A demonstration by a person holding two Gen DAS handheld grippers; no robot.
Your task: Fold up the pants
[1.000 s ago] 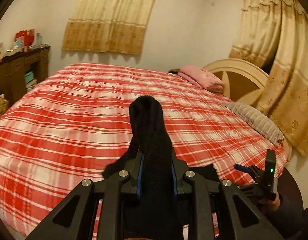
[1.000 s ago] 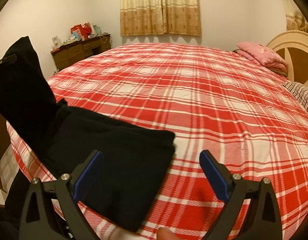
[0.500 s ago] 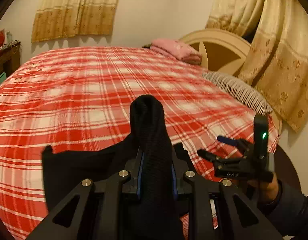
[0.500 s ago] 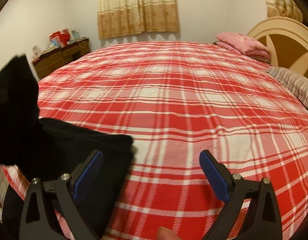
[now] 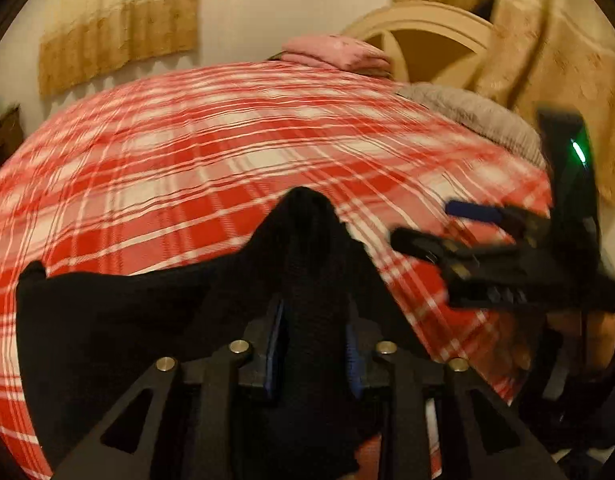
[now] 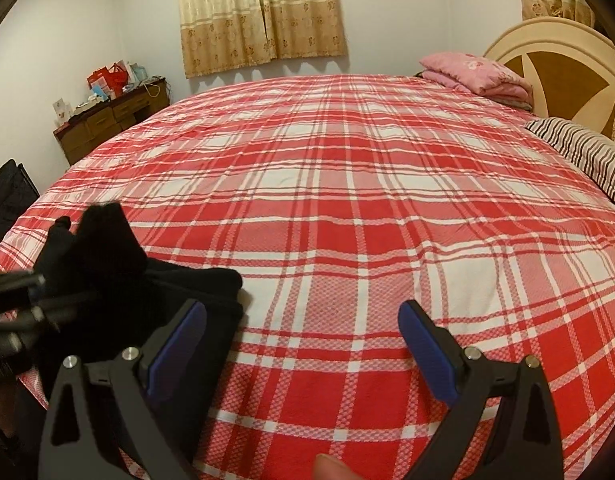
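1. Pants have come down since a second ago: then the black cloth hung from my left tongs clear above the bed; now most of it is spread on the red plaid cover at the near edge, with only a pinched ridge rising between the closed fingers
2. My left tongs stay clamped on that ridge of cloth, blue pads pressed against it on both sides
3. My right tongs are spread wide with nothing between the pads; they have swung in from the side and now sit just beside the right edge of the pants, above the cover
4. My reading: the cloth is being laid flat, so the next fold needs a second grip, and the right tongs are placed to take the nearest edge
5. Motion blur in the left view hides how smooth the cloth lies
6. Containers: none on the bed; a pink quilt and striped pillow sit far off by the headboard, and the distant dresser holds red bags I cannot see into
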